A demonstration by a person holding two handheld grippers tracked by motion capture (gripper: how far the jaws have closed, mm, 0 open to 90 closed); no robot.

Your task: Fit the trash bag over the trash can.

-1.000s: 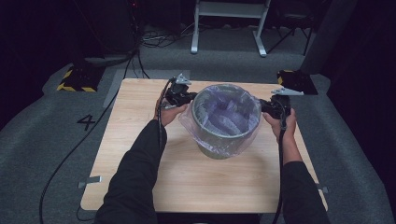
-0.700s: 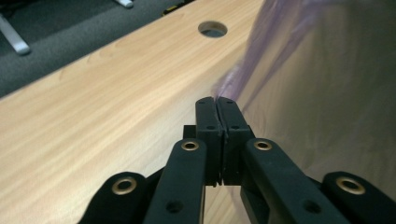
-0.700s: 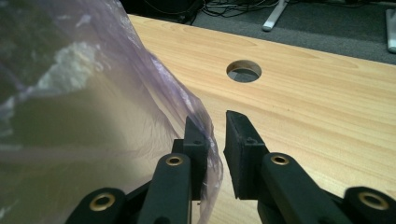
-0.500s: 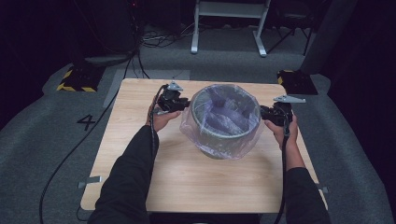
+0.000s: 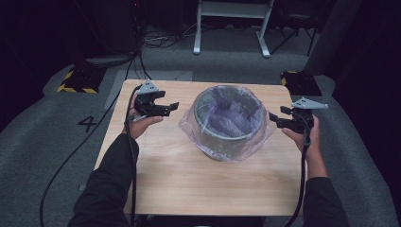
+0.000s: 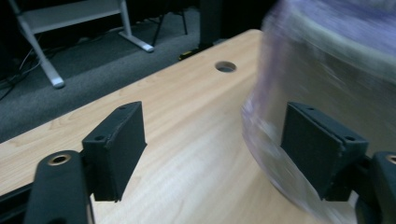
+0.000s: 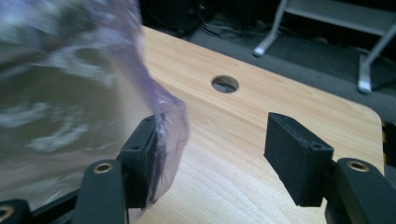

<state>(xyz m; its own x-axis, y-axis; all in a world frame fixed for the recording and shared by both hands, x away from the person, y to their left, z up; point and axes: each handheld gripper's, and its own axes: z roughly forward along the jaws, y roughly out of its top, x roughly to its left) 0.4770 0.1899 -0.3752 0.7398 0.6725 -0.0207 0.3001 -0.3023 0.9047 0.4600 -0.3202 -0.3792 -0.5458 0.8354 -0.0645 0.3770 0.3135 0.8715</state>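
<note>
Wooden tabletop [image 5: 156, 175] fills mid-frame, with the bin [image 5: 228, 124] and its purple bag [image 5: 189, 128] sitting center. Left claw [image 5: 174, 106] and right claw [image 5: 271, 118] flank it, both just opened up and spread, pinching nothing, though bag film drapes on one right-claw pad.

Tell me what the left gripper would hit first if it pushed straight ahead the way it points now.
Probably the plastic bag draped over the bin: the left gripper, jaws just opened with nothing between them, points toward it. Its own view suggests a glancing hit.
</note>
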